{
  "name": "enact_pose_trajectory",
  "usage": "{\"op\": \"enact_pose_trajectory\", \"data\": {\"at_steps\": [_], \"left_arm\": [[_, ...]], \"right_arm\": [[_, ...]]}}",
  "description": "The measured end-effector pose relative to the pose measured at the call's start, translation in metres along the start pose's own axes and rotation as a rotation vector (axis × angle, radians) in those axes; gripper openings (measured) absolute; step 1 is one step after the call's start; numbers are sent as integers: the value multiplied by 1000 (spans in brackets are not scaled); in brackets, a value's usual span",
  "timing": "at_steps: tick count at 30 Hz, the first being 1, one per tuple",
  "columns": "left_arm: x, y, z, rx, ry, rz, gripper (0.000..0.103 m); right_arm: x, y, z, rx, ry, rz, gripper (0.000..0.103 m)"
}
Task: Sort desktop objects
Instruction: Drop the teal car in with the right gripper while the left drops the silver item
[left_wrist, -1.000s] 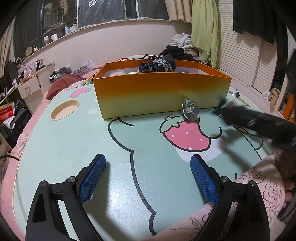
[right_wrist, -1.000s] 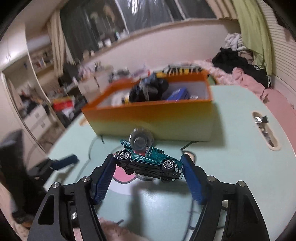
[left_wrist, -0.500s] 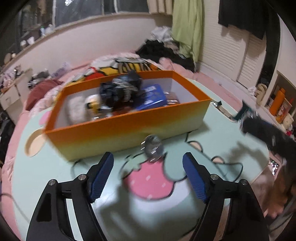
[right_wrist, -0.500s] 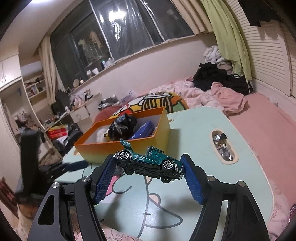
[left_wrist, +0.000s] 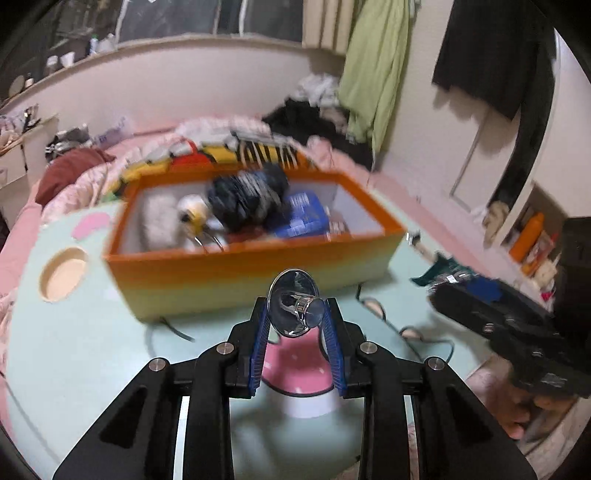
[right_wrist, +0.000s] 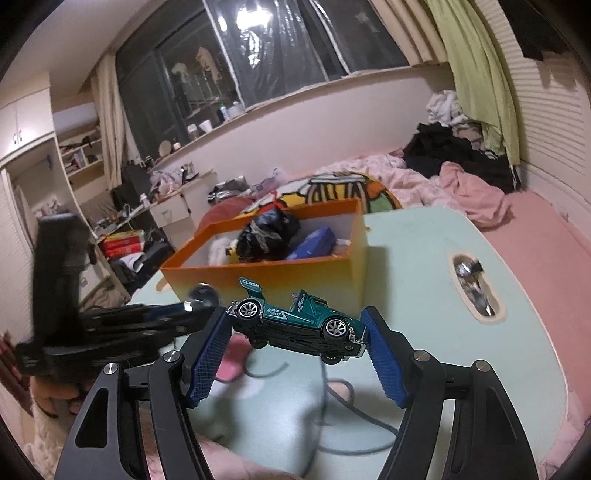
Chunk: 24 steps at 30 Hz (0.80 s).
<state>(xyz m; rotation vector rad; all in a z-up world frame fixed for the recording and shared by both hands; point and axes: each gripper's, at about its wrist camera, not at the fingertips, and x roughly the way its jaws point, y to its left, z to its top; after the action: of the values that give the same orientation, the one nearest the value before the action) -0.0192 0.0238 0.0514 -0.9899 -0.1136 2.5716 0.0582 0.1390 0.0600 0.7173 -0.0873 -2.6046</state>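
Observation:
My left gripper (left_wrist: 295, 317) is shut on a shiny chrome suction cup (left_wrist: 293, 308) and holds it above the table, in front of the orange box (left_wrist: 258, 269). My right gripper (right_wrist: 297, 326) is shut on a green toy car (right_wrist: 295, 325), held in the air over the table (right_wrist: 424, 295), nearer than the orange box (right_wrist: 280, 273). The box holds a dark bundle (left_wrist: 247, 195), a blue pack (left_wrist: 303, 218) and a white fluffy item (left_wrist: 159, 221). The left gripper with the suction cup (right_wrist: 201, 295) shows at the left in the right wrist view. The right gripper shows at the right in the left wrist view (left_wrist: 461, 284).
The mint-green table has a round cup recess (left_wrist: 62, 273) at the left and an oval recess with small metal items (right_wrist: 474, 291) at the right. A pink bed with clothes (right_wrist: 461, 173) lies behind the table. Shelves and drawers (right_wrist: 122, 236) stand at the left.
My left gripper has closed on the chrome suction cup and lifted it off the table. My right gripper has kept hold of the green car and stayed raised.

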Motion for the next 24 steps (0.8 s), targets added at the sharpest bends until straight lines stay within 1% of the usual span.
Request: {"op": "enact_pose_trajectory", "data": {"at_steps": [3,6,8,9,10,11,12,13,14,15,16,17,19,21,24], "left_arm": [[-11,5,26,-5,-58,29,30],[0,18,59,-32,-90,57,30],[14,29,71,-51,-100,105,31],[23,35,74,-61,-94,130,34],[36,42,73,-75,-70,157,45],[47,46,71,-91,-37,209,52],[64,55,65,-114,28,296,64],[71,54,60,-82,36,315,63],[73,46,53,21,-10,362,65],[71,45,49,44,-40,360,66],[69,48,47,29,-50,338,68],[69,50,47,14,-43,325,69],[72,50,48,18,-31,329,69],[74,48,46,35,-36,338,69],[69,44,41,29,-38,335,69]], "right_arm": [[12,14,24,-37,-21,-8,72],[37,23,52,-55,-15,-20,72],[60,26,65,-77,1,-60,72],[74,26,68,-86,19,-87,73],[90,25,67,-98,43,-119,73],[102,22,63,-101,65,-156,77],[114,18,57,-99,97,-195,80],[120,19,48,-144,94,-206,80],[121,21,45,-177,95,-226,81],[119,21,43,-186,94,-226,82],[117,20,43,-177,99,-208,82],[117,18,43,-173,105,-198,82],[117,15,43,-180,103,-188,82],[116,14,40,-188,101,-187,82],[111,17,40,-196,108,-183,82]]}}
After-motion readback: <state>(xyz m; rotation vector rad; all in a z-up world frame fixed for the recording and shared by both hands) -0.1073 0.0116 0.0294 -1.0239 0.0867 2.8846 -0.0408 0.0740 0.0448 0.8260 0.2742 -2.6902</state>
